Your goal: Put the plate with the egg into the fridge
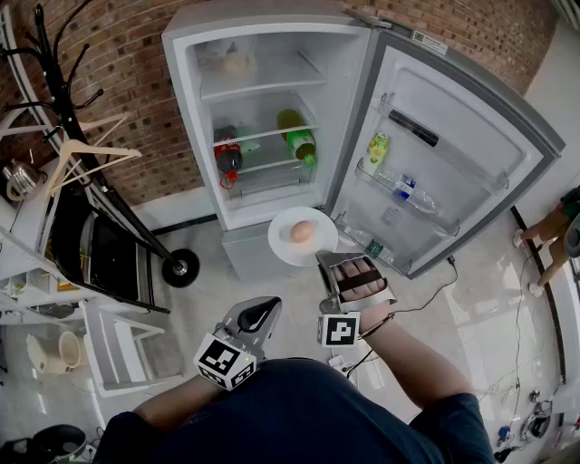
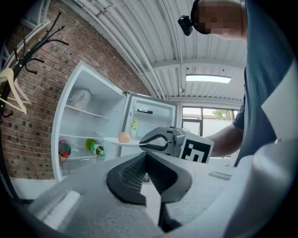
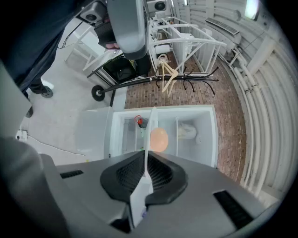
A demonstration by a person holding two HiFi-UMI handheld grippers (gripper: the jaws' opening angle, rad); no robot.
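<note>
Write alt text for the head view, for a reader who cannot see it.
The right claw grips the rim of a white plate carrying an egg, held in front of an open fridge with bottles inside. The left claw, lower down, holds nothing.

Ahead of me, the white fridge's [image 1: 186, 118] top shelf [image 1: 281, 78] carries a pale bag [image 1: 237, 62]; a lower shelf [image 1: 263, 169] holds a green bottle [image 1: 297, 138].

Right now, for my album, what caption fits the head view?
The right gripper holds a white plate with an egg before the open fridge; left gripper shut, empty.
</note>
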